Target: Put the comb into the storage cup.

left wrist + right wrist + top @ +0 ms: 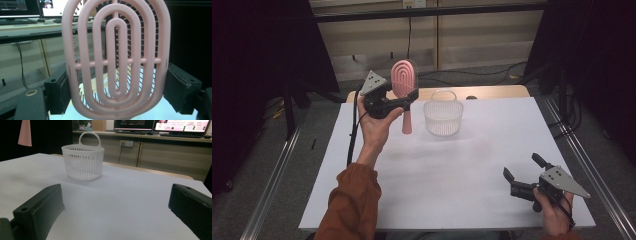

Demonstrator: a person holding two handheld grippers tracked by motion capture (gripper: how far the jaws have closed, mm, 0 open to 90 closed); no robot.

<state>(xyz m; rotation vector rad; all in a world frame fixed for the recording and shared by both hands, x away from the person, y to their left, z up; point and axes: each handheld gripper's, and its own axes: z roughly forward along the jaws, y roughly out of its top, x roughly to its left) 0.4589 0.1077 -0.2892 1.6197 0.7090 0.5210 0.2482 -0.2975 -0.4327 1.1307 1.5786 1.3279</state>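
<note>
- The left gripper [404,101] has its jaws clamped on the head of a pink hairbrush [404,80], held upright in the air, handle hanging down, at the far left of the table [452,200].
- The right gripper [522,175] rests near right, jaws wide apart with nothing between them.
- A white basket [443,116] stands just right of the brush.
- The left gripper view shows the bristles behind the brush's oval ribs [116,60]; no writing is readable on it.
- The right gripper view shows the basket's slatted wall [83,165] and looped handle.
</note>
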